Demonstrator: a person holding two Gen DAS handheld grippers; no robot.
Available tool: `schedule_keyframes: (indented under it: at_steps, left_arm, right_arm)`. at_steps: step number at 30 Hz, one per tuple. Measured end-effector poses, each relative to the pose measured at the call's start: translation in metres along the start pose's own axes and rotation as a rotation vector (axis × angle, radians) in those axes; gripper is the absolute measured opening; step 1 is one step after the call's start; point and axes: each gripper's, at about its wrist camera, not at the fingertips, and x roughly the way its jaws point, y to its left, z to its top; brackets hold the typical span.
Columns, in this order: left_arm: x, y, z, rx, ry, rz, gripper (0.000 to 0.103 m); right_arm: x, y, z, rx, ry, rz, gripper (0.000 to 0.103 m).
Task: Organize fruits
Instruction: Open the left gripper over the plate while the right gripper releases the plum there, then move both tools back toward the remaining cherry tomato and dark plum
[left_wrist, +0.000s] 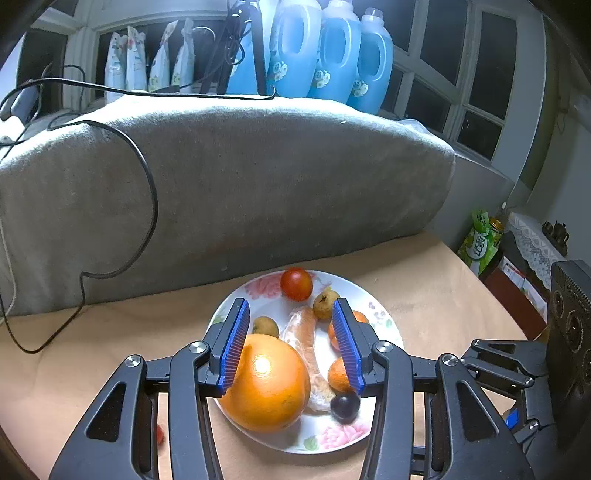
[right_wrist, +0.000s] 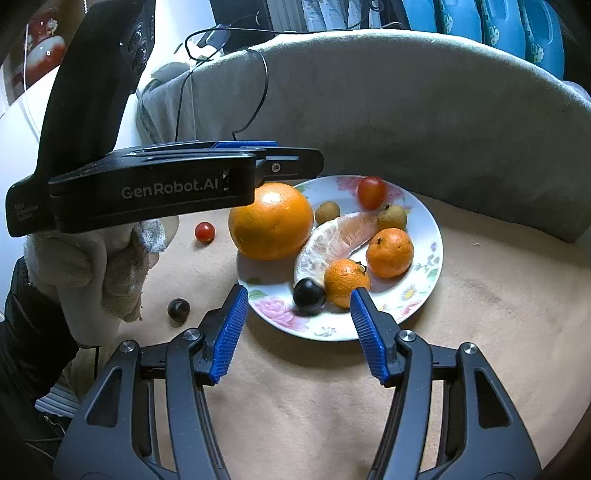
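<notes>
Looking at the left gripper (left_wrist: 291, 343) first: its jaws are parted partway above the floral plate (right_wrist: 430, 229), with the big orange (left_wrist: 267, 384) sitting at the near end of the gap, up against the left-hand blue pad. From its own camera I honestly can't tell if that pad presses on the orange or just overlaps it; the other pad is clearly off it, so nothing is clamped.

The right gripper (right_wrist: 295, 332) is about half open and empty. Just ahead of its jaws, between the tips, sits the dark grape (right_wrist: 308, 293) on the near rim, with a mandarin (right_wrist: 345, 282) touching it toward the right-hand pad. Further out are a second mandarin (right_wrist: 389, 253), a peeled pomelo segment (right_wrist: 332, 240), two small brownish fruits (longans, maybe) and a red cherry tomato (right_wrist: 371, 192).

Still off the plate, out past the left-hand jaw on the tan tablecloth (right_wrist: 480, 314): another cherry tomato (right_wrist: 205, 232) and another dark grape (right_wrist: 178, 309), close to the person's gloved hand (right_wrist: 110, 266).

What worries me:
- that orange overhangs the plate's edge, so a nudge from the left pad could roll it off
- the plated grape is right on the sloped rim and could get knocked out
- round loose fruit squirts away if pinched off-centre
</notes>
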Motion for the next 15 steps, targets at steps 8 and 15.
schedule_keyframes:
  at_steps: [8, 15]
  left_arm:
    - [-0.007, 0.001, 0.0, -0.01, -0.009, 0.007, 0.064]
    - [-0.017, 0.006, -0.001, -0.025, -0.021, 0.021, 0.065]
  right_arm:
    - [-0.005, 0.006, -0.001, -0.012, -0.017, -0.007, 0.083]
    - [-0.008, 0.02, -0.001, -0.047, -0.027, 0.002, 0.084]
